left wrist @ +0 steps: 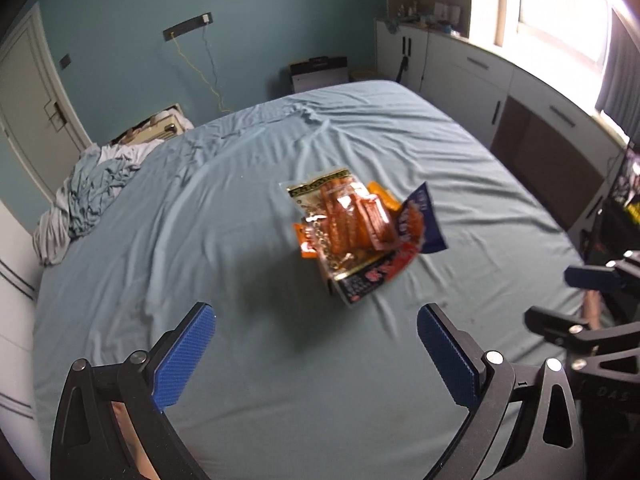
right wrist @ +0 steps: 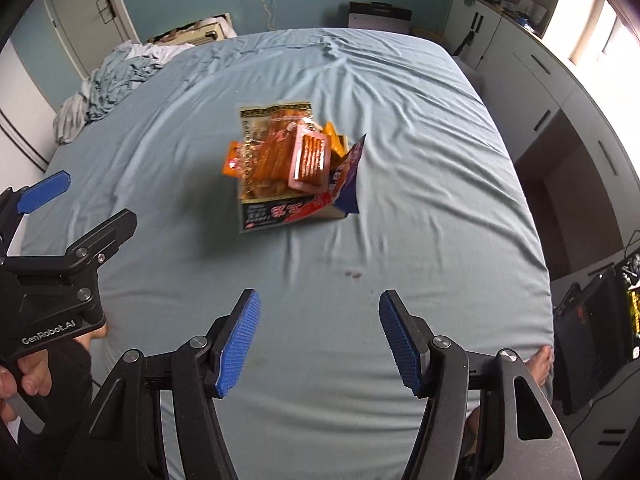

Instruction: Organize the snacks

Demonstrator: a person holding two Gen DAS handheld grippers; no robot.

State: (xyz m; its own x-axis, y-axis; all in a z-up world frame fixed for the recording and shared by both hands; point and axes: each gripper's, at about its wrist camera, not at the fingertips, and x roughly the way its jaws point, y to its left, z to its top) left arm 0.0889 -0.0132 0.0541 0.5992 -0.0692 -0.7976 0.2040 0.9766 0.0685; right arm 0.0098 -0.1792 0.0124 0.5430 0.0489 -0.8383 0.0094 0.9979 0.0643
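Now the snack packets (left wrist: pixel 352 236) lie heaped together mid-bed (left wrist: pixel 240 208), on the wrinkled blue sheet. Both claws hang above the near edge, well apart from the heap: the left claw (left wrist: pixel 316 354) spread wide, the right claw (right wrist: pixel 320 342) moderately parted, both holding nothing.

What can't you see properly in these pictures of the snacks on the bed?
- Snack pile: blurred in both views, so the packet writing cannot be read.
- Packets at the bottom of the pile: covered by the ones on top, so no count.
- Right tongs: cut off by the edge in the left wrist view.
- Shelf items: too small to name.
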